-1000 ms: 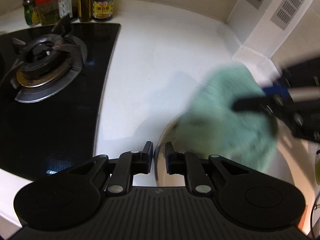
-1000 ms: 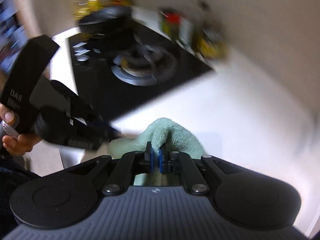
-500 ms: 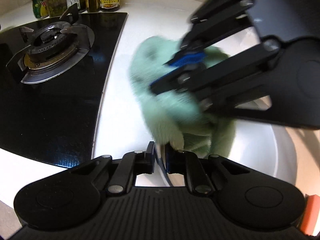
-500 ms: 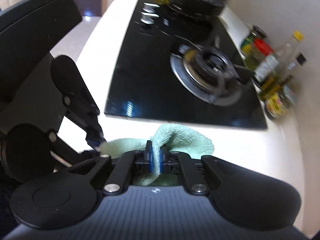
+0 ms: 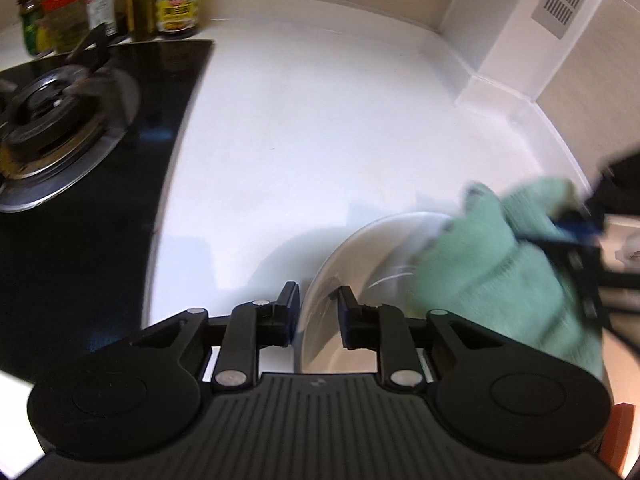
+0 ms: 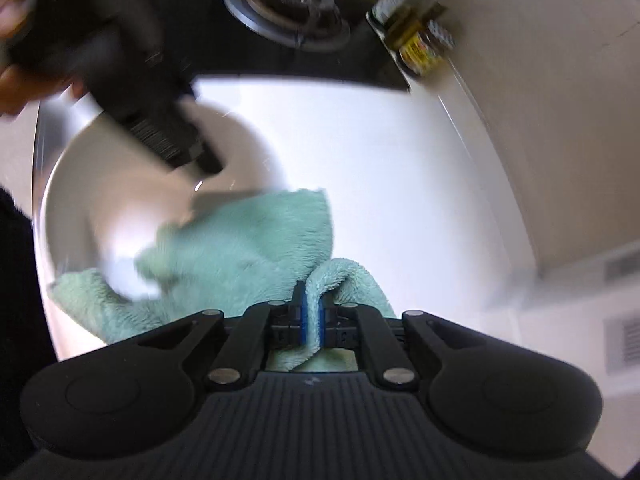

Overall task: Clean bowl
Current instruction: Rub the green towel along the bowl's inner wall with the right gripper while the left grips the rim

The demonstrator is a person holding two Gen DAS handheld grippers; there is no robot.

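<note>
Burner (image 5: 52,120) and black glass hob are sitting at the far left of the left wrist view, with jars and bottles (image 5: 176,8) lined up behind them against the wall — none of this is part of the job. Moving right across the white tabletop (image 5: 320,140), the left tongs (image 5: 318,312) are gripping the near-left rim of the white bowl (image 5: 360,248), one finger outside the wall and one inside, holding it tilted with its opening facing right. Further right, the green towel (image 5: 500,260) is pressing into the far right side of the bowl, pinched by the right tongs (image 5: 576,236).

In the right wrist view the bowl (image 6: 120,200) is lying ahead and to the left of the right tongs (image 6: 311,320), which are clamped shut on a fold of the towel (image 6: 248,252) — the loose cloth is spreading leftward over the inner wall. The left tongs (image 6: 200,164) are reaching in from the upper left, blurred.

Judging from this, wiping is under way; the next stroke is likely sweeping the towel left across the bowl's inside, toward the held rim.
</note>
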